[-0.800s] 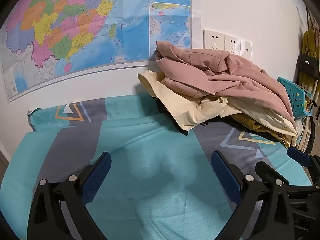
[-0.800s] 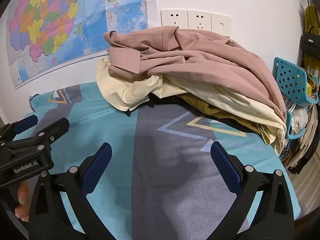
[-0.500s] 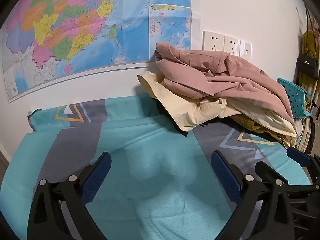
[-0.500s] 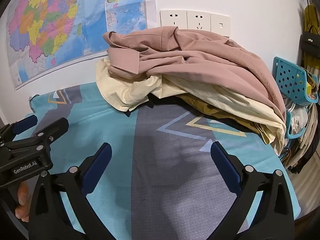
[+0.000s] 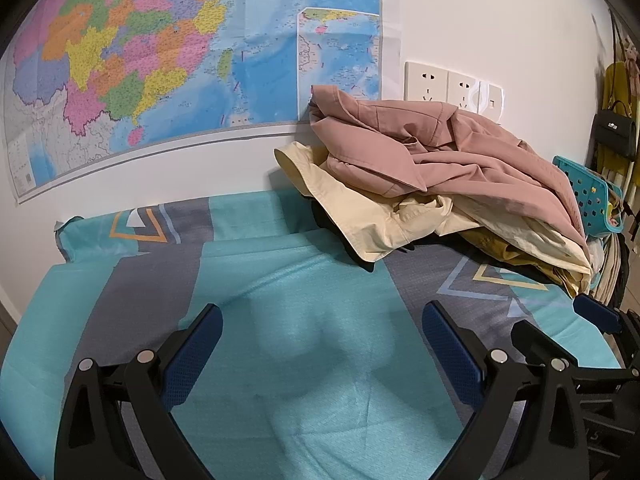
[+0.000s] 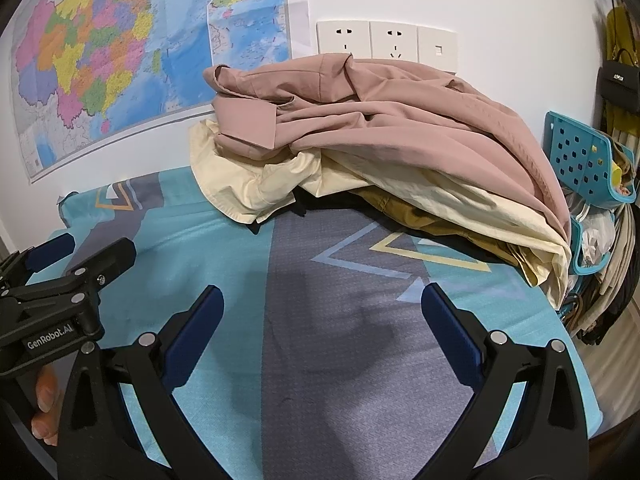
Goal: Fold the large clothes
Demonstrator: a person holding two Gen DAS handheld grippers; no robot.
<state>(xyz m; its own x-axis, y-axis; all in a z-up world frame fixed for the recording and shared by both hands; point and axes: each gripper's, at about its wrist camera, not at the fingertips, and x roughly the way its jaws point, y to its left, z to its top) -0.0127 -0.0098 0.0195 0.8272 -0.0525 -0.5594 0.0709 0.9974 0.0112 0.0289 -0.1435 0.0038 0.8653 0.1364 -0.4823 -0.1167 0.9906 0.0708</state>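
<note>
A heap of large clothes lies at the back right of the bed: a dusty-pink garment [image 5: 448,152] [image 6: 400,120] on top, a cream one [image 5: 368,216] [image 6: 256,184] under it, a mustard one [image 6: 432,220] at the bottom. My left gripper [image 5: 322,328] hovers open over the teal bed cover, well short of the heap, nothing between its fingers. My right gripper [image 6: 322,300] is open too, over the grey stripe in front of the heap. The left gripper's body [image 6: 60,296] shows at the left of the right wrist view.
A teal and grey patterned cover [image 5: 256,264] [image 6: 360,352] spans the bed. A map [image 5: 160,60] and wall sockets [image 6: 384,44] are on the wall behind. A teal perforated basket [image 6: 584,164], hanging clothes and a black bag [image 5: 614,132] stand past the right edge.
</note>
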